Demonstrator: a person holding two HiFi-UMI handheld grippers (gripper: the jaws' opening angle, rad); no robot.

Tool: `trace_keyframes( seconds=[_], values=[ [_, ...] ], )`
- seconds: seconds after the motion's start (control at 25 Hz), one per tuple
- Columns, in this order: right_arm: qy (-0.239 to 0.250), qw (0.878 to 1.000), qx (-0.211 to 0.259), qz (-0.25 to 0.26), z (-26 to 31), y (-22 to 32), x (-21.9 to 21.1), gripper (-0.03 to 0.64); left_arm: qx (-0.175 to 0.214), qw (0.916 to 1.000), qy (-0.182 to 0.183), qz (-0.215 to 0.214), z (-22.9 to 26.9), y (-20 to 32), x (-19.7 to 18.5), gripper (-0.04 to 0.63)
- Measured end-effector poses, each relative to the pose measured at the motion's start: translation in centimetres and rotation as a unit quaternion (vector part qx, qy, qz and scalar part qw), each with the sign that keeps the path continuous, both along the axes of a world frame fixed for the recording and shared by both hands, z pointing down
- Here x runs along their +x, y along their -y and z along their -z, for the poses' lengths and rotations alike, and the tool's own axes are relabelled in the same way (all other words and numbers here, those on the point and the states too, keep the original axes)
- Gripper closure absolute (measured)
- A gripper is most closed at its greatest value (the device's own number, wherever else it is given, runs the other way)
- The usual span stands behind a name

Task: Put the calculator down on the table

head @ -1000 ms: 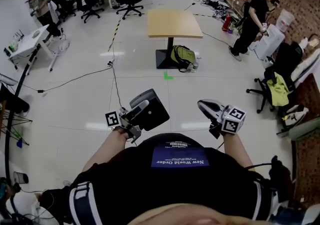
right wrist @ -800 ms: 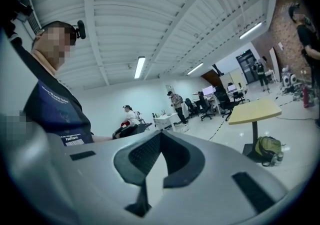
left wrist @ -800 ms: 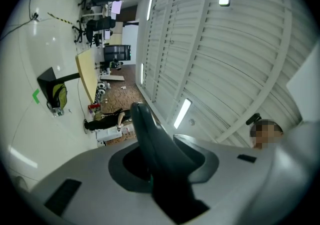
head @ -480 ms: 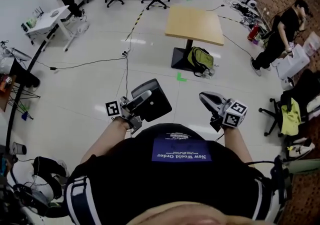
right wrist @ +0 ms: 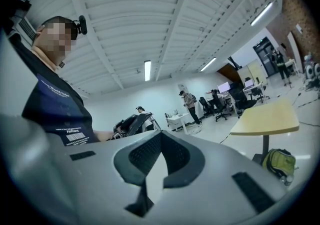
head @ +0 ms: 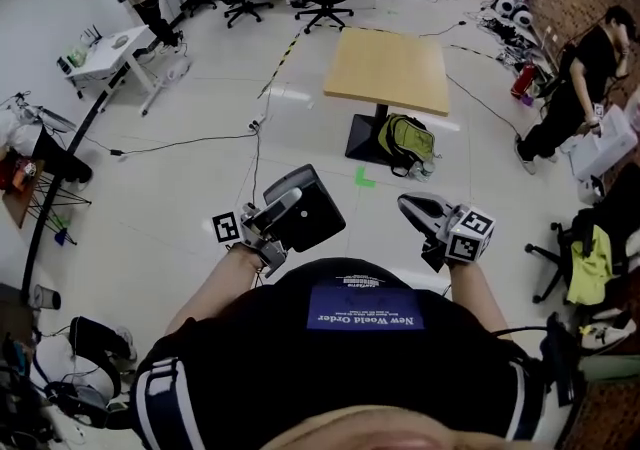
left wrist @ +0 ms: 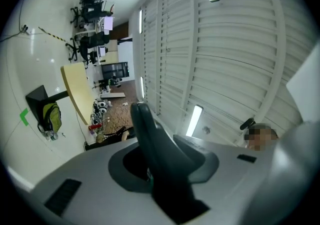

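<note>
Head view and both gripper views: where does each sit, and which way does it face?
Head view: on the person's head, looking down at floor and table; shows torso, both forearms, left gripper holding the calculator, right gripper.
Left gripper view: on the left gripper, rolled sideways, facing ceiling and table; calculator clamped in its jaws.
Right gripper view: on the right gripper, level, table at its right; jaws shut and empty, torso at left.
Shared: table and green backpack, all three.

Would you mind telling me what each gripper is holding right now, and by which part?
The left gripper grips the calculator by one edge, seen edge-on between its jaws; the right gripper holds nothing.
</note>
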State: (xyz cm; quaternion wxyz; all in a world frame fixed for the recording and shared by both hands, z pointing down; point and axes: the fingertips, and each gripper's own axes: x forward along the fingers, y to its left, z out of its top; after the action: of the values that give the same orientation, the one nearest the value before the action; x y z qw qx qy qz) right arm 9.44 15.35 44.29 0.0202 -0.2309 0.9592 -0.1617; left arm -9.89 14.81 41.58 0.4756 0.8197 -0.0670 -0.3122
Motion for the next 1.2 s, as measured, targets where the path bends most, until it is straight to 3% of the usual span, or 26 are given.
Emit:
trace_keyframes(
  seconds=[0.28,0.48,0.8,0.96,1.2],
  values=[
    [0.0,0.999,-0.016,-0.037,-0.9,5.3,0.2,0.629,-0.011,0.9994,-0.002,-0.033,-1.3,6.6,0.0,0.459],
    [-0.025,0.997,0.009,-0.079,0.9,11.1,0.1,0.629,0.006,0.9969,-0.009,-0.078,-1.0,13.7,0.2,0.46],
    [-0.008,0.992,0.001,-0.127,1.7,20.2,-5.2,0.629,0.001,0.9901,-0.001,-0.141,-1.8,23.6,-4.2,0.459],
    [-0.016,0.992,-0.011,-0.122,1.1,23.6,-7.5,0.629,-0.006,0.9891,0.003,-0.147,-2.9,27.8,-5.5,0.46],
    [-0.013,0.993,-0.019,-0.116,0.7,28.8,-6.0,0.629,-0.014,0.9905,0.003,-0.137,-3.6,32.4,-4.8,0.46]
  ],
)
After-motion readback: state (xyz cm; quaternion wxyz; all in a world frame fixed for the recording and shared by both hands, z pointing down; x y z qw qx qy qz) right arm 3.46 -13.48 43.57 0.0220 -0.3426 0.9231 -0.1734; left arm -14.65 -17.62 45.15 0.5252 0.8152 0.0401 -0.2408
